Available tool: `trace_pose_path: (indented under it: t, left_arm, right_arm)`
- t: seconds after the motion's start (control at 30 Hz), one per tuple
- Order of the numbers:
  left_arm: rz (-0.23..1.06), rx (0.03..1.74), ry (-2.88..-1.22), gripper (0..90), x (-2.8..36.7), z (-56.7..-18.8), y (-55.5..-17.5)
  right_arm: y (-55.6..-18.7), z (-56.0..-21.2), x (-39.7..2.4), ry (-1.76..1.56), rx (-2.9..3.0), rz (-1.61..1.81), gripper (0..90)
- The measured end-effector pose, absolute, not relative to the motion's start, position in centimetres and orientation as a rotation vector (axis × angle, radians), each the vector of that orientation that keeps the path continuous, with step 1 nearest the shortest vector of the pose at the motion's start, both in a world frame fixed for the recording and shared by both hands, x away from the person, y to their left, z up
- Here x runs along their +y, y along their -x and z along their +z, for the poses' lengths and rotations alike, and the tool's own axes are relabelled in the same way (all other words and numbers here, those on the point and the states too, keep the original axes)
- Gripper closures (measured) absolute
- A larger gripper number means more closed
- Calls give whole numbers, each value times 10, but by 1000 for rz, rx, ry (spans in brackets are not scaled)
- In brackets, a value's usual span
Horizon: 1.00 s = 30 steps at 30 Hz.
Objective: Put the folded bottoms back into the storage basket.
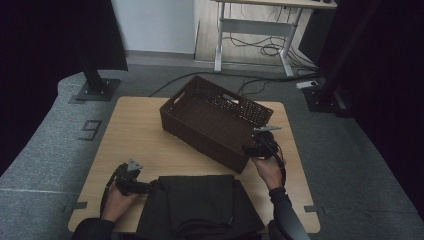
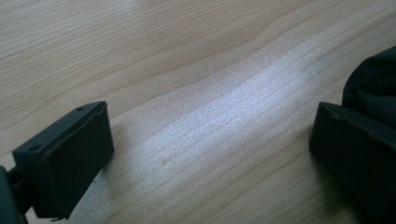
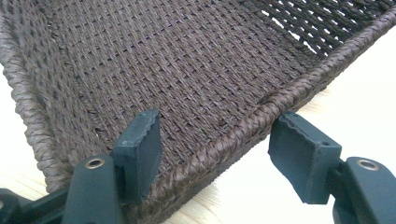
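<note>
Basket (image 1: 215, 122): we count one, brown woven, sitting at 12 o'clock on the worktop (image 1: 135, 135), skewed. One dark folded cloth (image 1: 200, 202) lies at 6 o'clock by the near edge. Two grippers. Our right gripper (image 1: 248, 149) sits at the basket's near right corner, at 3 o'clock; its jaws are spread, straddling the rim (image 3: 261, 116), pads not pressing it. Our left gripper (image 1: 150, 187) rests at 7 o'clock, jaws spread wide over bare wood, one jaw just beside the cloth's edge (image 2: 373, 84).

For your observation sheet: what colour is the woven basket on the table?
Dark brown; the basket shows best in the right gripper view.
</note>
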<state>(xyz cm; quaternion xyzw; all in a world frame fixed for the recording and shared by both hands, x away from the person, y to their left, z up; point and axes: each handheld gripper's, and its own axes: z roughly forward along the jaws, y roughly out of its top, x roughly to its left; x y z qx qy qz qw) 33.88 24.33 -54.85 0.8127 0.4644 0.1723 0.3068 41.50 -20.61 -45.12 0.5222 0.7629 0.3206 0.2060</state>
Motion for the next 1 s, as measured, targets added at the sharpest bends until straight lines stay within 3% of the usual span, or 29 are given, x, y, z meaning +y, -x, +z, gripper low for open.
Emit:
trace_pose_path:
  t: [0.57,0.87,1.0]
  left_arm:
    - [456,1229,-2150,0,243,-548,-339]
    - [456,1229,-2150,0,243,-548,-339]
    - [456,1229,-2150,0,243,-548,-339]
  right_arm:
    - [-422,-454,-214,-1558,2169,936,320]
    - [-420,-449,-234,-1556,2133,874,472]
    - [-422,-448,-245,-1570,2134,867,581]
